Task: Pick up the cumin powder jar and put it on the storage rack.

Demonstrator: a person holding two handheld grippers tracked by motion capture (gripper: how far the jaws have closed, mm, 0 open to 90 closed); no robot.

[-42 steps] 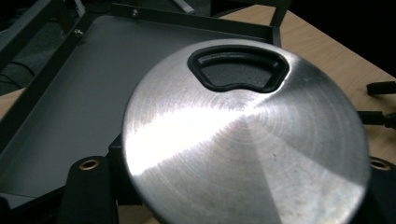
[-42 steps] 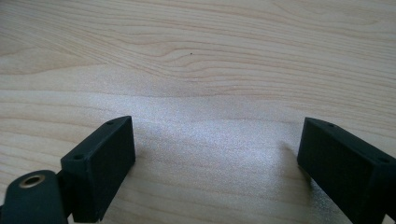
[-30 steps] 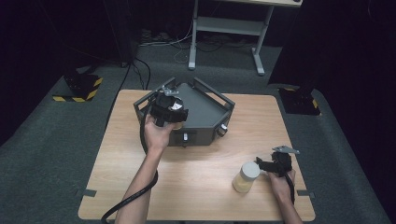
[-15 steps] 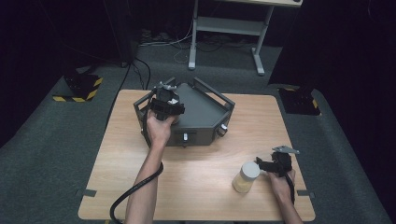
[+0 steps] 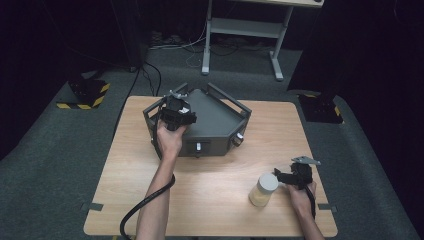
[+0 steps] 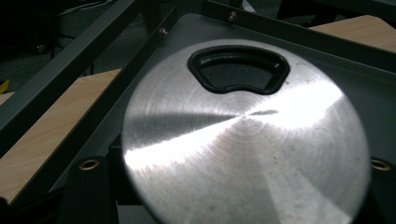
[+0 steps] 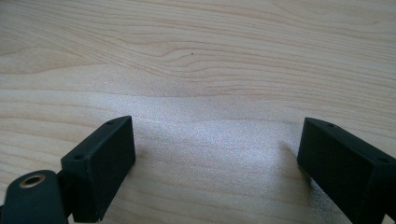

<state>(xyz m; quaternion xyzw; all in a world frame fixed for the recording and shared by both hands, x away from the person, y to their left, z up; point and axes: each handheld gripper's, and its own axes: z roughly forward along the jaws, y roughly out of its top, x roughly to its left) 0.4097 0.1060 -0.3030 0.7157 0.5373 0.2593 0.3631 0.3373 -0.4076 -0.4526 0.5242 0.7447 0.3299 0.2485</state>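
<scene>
My left gripper [image 5: 175, 111] hovers over the left part of a dark grey metal tray [image 5: 220, 120]. In the left gripper view its jaws sit at the lower corners, closed on a round brushed-metal lid [image 6: 243, 140] with a black recessed handle, above the tray floor [image 6: 327, 51]. A pale jar [image 5: 263, 190] stands on the wooden table [image 5: 210, 200] at the front right. My right gripper [image 5: 289, 177] rests just right of the jar, pointing toward it. In its own view the right gripper [image 7: 215, 158] is open above bare wood, with nothing between its black fingers [image 7: 102, 158].
The tray has raised bar rails and knobs on its front face [image 5: 199, 147]. The left gripper's cable [image 5: 145, 205] trails off the table's front edge. A white stand [image 5: 245, 30] and striped floor blocks [image 5: 82, 95] lie beyond the table.
My left gripper with the lid has shifted slightly farther over the tray. The right gripper and the jar have stayed put.
</scene>
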